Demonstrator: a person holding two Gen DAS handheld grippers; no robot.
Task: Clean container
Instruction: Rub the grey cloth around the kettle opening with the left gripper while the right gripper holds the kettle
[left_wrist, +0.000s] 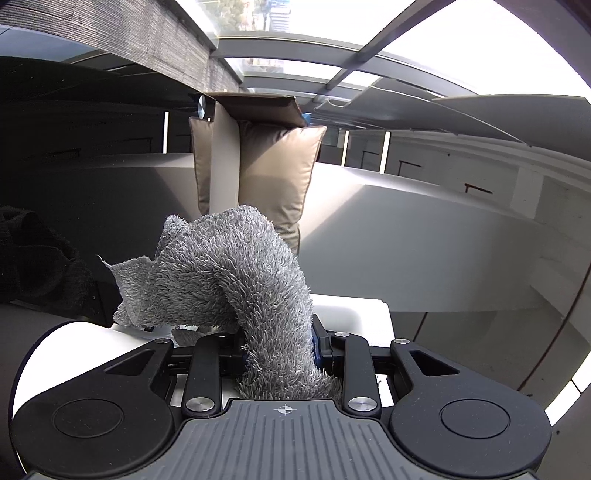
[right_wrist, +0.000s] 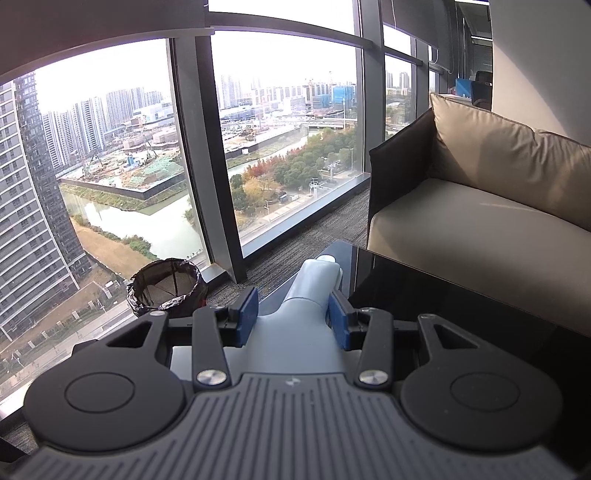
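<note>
Between the left gripper's (left_wrist: 280, 350) jaws: a grey shaggy cloth (left_wrist: 229, 280), clamped at its lower fold. It rises from the blue pads and flops forward and to the left, one thin corner sticking out sideways. View is tilted, the window frames running across the top. Under the cloth, a white curved surface (left_wrist: 74, 343) and a white flat edge (left_wrist: 354, 314) just behind the jaws; cannot tell what they belong to. Beyond, tan cushions (left_wrist: 277, 177) on a pale sofa. Dark fabric (left_wrist: 33, 258) at the far left edge.

Right gripper (right_wrist: 291, 314): jaws set on either side of a pale blue-grey container (right_wrist: 299, 328), a spray-bottle shape. Blue pads (right_wrist: 247, 306) sit at its neck, both appearing to touch it, so it looks clamped. Its nozzle head (right_wrist: 321, 269) points away from the camera. The bottle's body fills the gap back toward the gripper housing.

Below and to the right of the bottle, a glossy black counter (right_wrist: 461, 295). Past it, a beige sofa (right_wrist: 461, 229) with a tan cushion (right_wrist: 498, 147) against a dark armrest. Left of the jaws, on grey carpet (right_wrist: 295, 236), a small bin lined with a black bag (right_wrist: 166, 288), near the floor-to-ceiling window (right_wrist: 280, 129). City blocks and a river outside.
</note>
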